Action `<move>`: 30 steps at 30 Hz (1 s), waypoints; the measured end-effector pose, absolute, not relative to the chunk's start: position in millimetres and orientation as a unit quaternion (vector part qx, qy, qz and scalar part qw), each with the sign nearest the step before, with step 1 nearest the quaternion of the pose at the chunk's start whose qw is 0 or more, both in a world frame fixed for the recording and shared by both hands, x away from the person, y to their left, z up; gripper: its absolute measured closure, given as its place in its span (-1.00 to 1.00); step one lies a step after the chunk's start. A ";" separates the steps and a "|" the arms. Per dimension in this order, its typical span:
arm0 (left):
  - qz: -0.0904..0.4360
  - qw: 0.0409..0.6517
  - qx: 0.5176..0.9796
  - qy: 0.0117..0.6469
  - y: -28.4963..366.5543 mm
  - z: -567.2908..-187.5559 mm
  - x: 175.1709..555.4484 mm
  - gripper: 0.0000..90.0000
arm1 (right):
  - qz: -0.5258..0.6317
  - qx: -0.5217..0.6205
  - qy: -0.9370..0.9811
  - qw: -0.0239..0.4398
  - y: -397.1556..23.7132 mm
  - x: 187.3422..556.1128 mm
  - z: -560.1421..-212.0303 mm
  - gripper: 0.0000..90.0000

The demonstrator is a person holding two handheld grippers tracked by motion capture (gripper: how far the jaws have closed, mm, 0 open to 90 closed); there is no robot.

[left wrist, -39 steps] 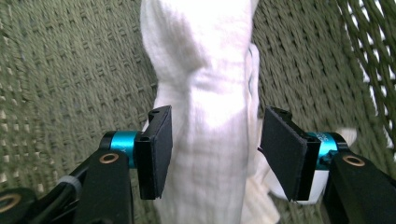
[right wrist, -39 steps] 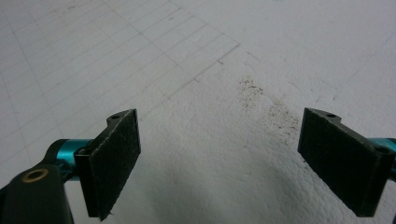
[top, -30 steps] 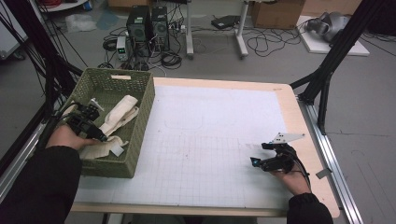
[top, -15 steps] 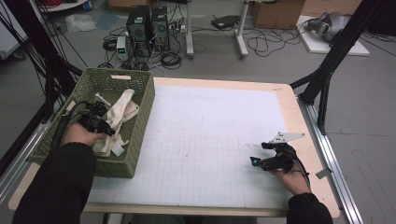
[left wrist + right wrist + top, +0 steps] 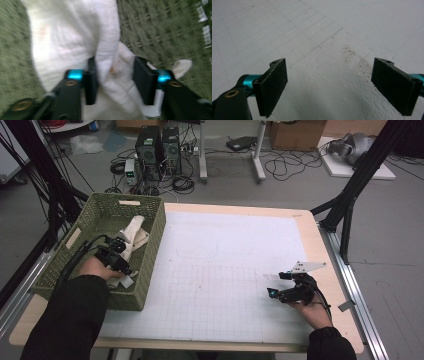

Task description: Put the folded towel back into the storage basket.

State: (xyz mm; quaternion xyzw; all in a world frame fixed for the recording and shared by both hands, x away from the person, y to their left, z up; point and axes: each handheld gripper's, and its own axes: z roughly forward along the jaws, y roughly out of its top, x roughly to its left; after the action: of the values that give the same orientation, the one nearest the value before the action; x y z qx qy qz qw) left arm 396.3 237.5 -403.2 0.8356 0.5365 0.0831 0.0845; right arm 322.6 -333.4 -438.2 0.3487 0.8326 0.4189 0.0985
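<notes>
A green woven basket (image 5: 156,238) stands at the table's left with white cloths (image 5: 134,232) heaped inside. My left gripper (image 5: 118,256) is down in the basket over the heap. In the left gripper view its jaws (image 5: 116,75) straddle a raised fold of white cloth (image 5: 107,45). They have just been opening, with that fold still between the pads, and the picture is blurred. My right gripper (image 5: 273,293) rests low over the white grid mat (image 5: 225,260) near the right front. Its jaws (image 5: 342,82) stand wide open with nothing between them.
The basket's far wall (image 5: 162,32) rises just behind the cloth. A small white tag (image 5: 127,281) lies in the basket by my left hand. A wooden table margin (image 5: 327,255) and a metal rail (image 5: 357,285) run along the right. Computers and cables lie on the floor beyond.
My left hand has slid right and lower in the basket, onto the cloth heap. The right hand and its gripper have stayed put.
</notes>
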 end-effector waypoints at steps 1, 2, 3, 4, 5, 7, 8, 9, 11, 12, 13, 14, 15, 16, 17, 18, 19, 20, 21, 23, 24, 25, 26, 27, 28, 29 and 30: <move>0.086 0.079 0.839 0.531 235.4 -402.7 396.4 0.37 | 0.418 0.348 0.833 0.099 -332.8 322.6 -437.9 -0.71; 0.099 0.069 0.846 0.519 232.8 -400.9 395.5 0.49 | 0.418 0.347 0.834 0.099 -332.5 322.7 -437.9 -0.71; 0.111 0.056 0.853 0.506 231.6 -400.0 394.3 0.81 | 0.419 0.346 0.834 0.099 -332.5 322.8 -437.8 -0.71; 0.106 0.058 0.854 0.507 232.3 -399.5 393.8 0.83 | 0.420 0.347 0.833 0.098 -332.7 322.7 -437.5 -0.71; 0.096 0.049 0.860 0.498 233.0 -397.0 393.5 0.84 | 0.420 0.348 0.832 0.098 -333.3 322.4 -437.1 -0.71; 0.086 0.040 0.867 0.489 236.6 -391.1 392.1 0.84 | 0.423 0.348 0.830 0.102 -335.3 323.0 -436.6 -0.71; 0.085 0.045 0.868 0.486 238.8 -386.7 390.8 0.85 | 0.424 0.351 0.829 0.100 -336.1 323.1 -436.5 -0.71; 0.089 0.045 0.871 0.481 241.2 -381.5 389.0 0.85 | 0.425 0.352 0.828 0.099 -336.3 323.2 -436.6 -0.71; 0.079 0.025 0.881 0.467 244.0 -376.0 387.4 0.85 | 0.424 0.352 0.829 0.099 -336.0 323.4 -436.8 -0.71; 0.075 0.020 0.883 0.462 245.2 -373.0 385.9 0.85 | 0.423 0.352 0.829 0.099 -335.5 323.3 -437.0 -0.71; 0.065 0.017 0.886 0.458 246.5 -370.6 384.4 0.85 | 0.422 0.351 0.830 0.099 -335.1 323.3 -437.1 -0.71; 0.061 0.014 0.890 0.451 246.8 -369.1 382.4 0.85 | 0.422 0.350 0.831 0.100 -334.7 323.0 -437.1 -0.71; 0.057 0.016 0.894 0.445 246.8 -368.2 380.5 0.84 | 0.421 0.350 0.831 0.100 -334.5 323.1 -437.2 -0.71; 0.048 0.024 0.895 0.443 247.3 -368.9 379.5 0.84 | 0.421 0.350 0.831 0.101 -334.3 323.0 -437.1 -0.71; 0.029 0.030 0.895 0.444 247.3 -372.3 379.0 0.83 | 0.421 0.351 0.831 0.097 -333.8 322.4 -436.9 -0.71; 0.012 0.033 0.895 0.445 246.1 -377.8 378.7 0.82 | 0.420 0.350 0.831 0.099 -333.4 322.5 -437.2 -0.71; 0.001 0.036 0.893 0.448 244.5 -384.8 379.6 0.77 | 0.420 0.351 0.831 0.098 -332.8 322.2 -437.1 -0.71; -0.005 0.037 0.891 0.453 244.2 -388.2 380.4 0.62 | 0.420 0.349 0.832 0.098 -332.3 322.0 -437.1 -0.71; -0.007 0.036 0.889 0.456 244.3 -390.4 381.7 0.44 | 0.420 0.349 0.832 0.098 -332.3 321.9 -437.0 -0.71; 0.008 0.063 0.879 0.472 248.5 -384.9 384.3 0.25 | 0.421 0.352 0.830 0.098 -333.0 321.8 -436.6 -0.71; 0.011 0.088 0.872 0.481 251.0 -380.7 385.1 0.19 | 0.422 0.352 0.830 0.098 -333.2 322.0 -436.7 -0.71; 0.012 0.107 0.865 0.490 254.0 -375.3 386.4 0.16 | 0.422 0.352 0.830 0.098 -333.3 322.3 -436.8 -0.71; 0.025 0.126 0.858 0.497 256.7 -370.7 387.8 0.12 | 0.422 0.350 0.830 0.099 -333.3 322.9 -437.2 -0.71; 0.037 0.143 0.852 0.503 258.3 -367.7 388.1 0.07 | 0.420 0.350 0.831 0.099 -333.3 323.4 -437.6 -0.71; 0.040 0.159 0.845 0.509 260.2 -365.5 389.2 0.08 | 0.421 0.351 0.831 0.097 -333.0 323.3 -437.7 -0.71; 0.050 0.170 0.837 0.517 261.5 -364.3 391.8 0.08 | 0.420 0.351 0.831 0.097 -332.8 323.3 -437.8 -0.71; 0.071 0.180 0.831 0.521 261.4 -363.5 393.3 0.08 | 0.420 0.351 0.831 0.098 -332.7 323.3 -437.8 -0.71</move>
State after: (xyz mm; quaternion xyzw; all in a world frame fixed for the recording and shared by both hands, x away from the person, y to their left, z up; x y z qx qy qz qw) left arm 393.3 261.4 -363.5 0.8310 0.5214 0.0706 0.1804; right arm 323.3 -332.7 -437.8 0.3508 0.8314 0.4197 0.0982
